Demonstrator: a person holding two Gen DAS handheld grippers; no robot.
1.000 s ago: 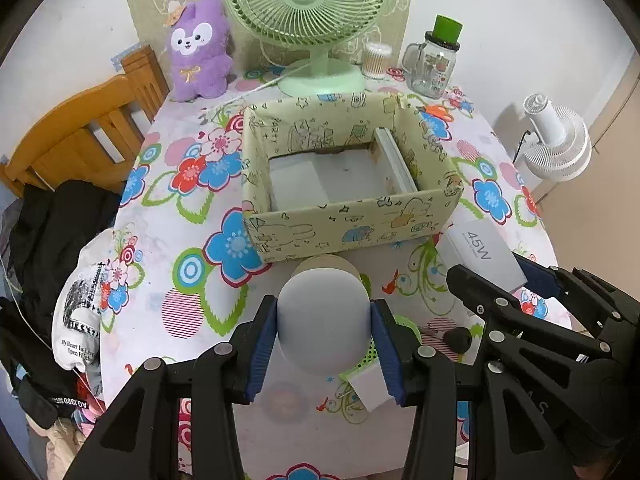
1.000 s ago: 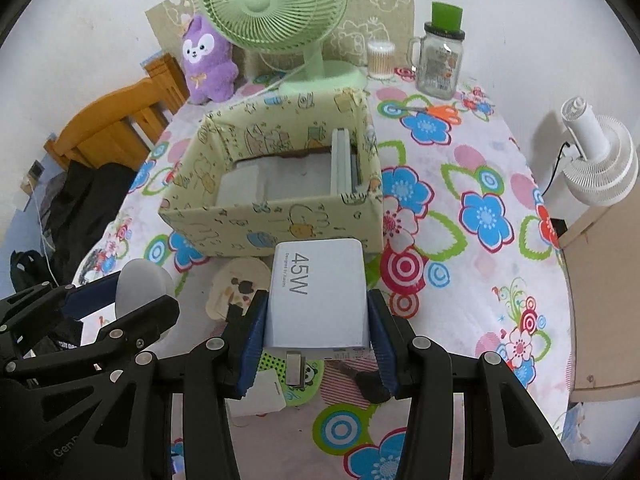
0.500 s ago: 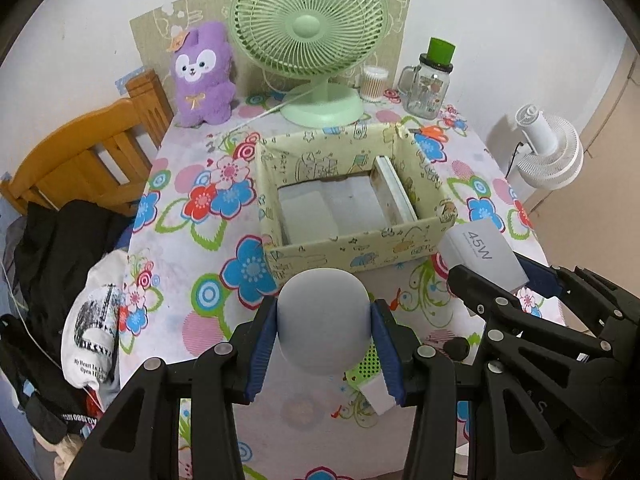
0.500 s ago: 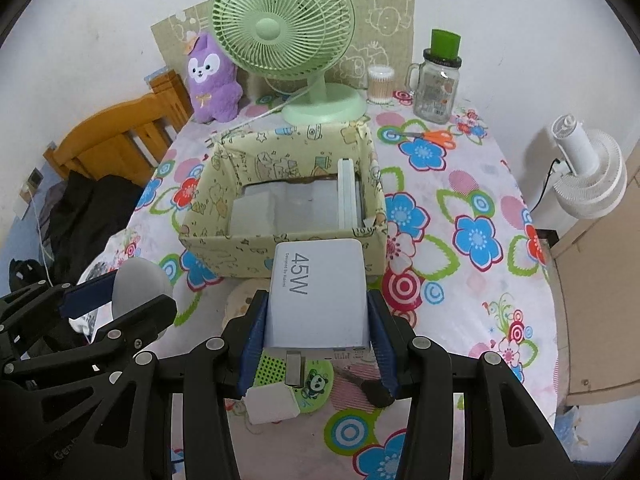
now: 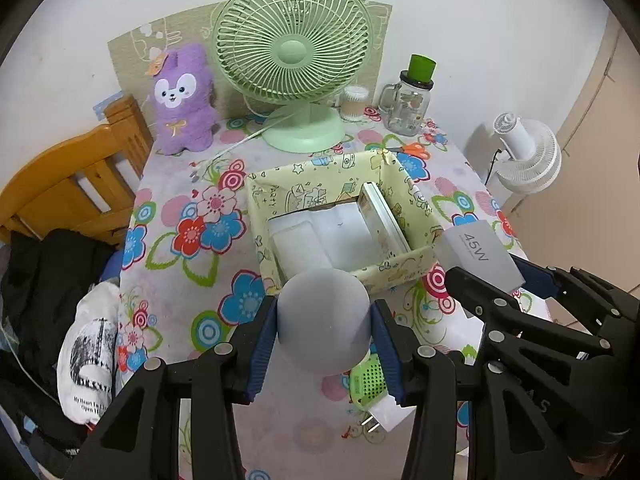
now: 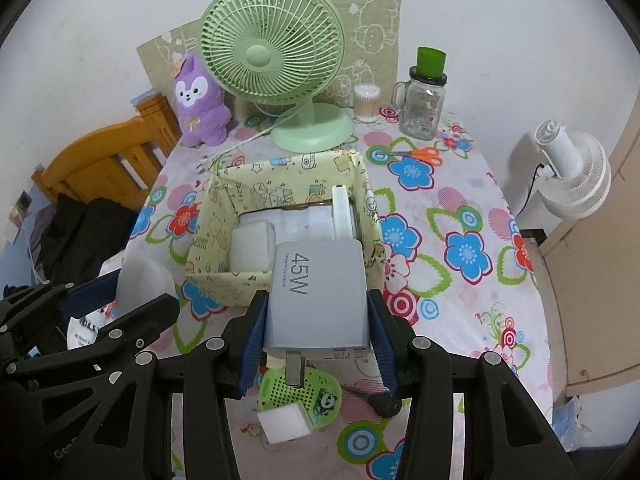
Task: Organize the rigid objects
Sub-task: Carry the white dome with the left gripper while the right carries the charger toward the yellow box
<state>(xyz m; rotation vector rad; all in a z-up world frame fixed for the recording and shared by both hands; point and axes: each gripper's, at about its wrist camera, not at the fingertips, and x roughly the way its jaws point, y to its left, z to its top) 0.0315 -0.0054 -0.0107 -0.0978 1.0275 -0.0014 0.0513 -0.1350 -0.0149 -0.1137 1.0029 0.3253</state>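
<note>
A yellow cartoon-print box point(image 5: 340, 216) sits open on the flowered table point(image 5: 180, 280), just beyond both sets of jaws. Inside lie white flat boxes point(image 6: 252, 248), with a slim white box point(image 5: 378, 216) standing on edge against its far-side wall. The left gripper point(image 5: 324, 344) pinches a grey rounded object point(image 5: 324, 328); its underside is hidden. The right gripper point(image 6: 316, 332) pinches a white 45W charger point(image 6: 316, 296). Beneath them a green perforated gadget point(image 6: 300, 392) is partly covered. Open tablecloth lies either side of the box.
</note>
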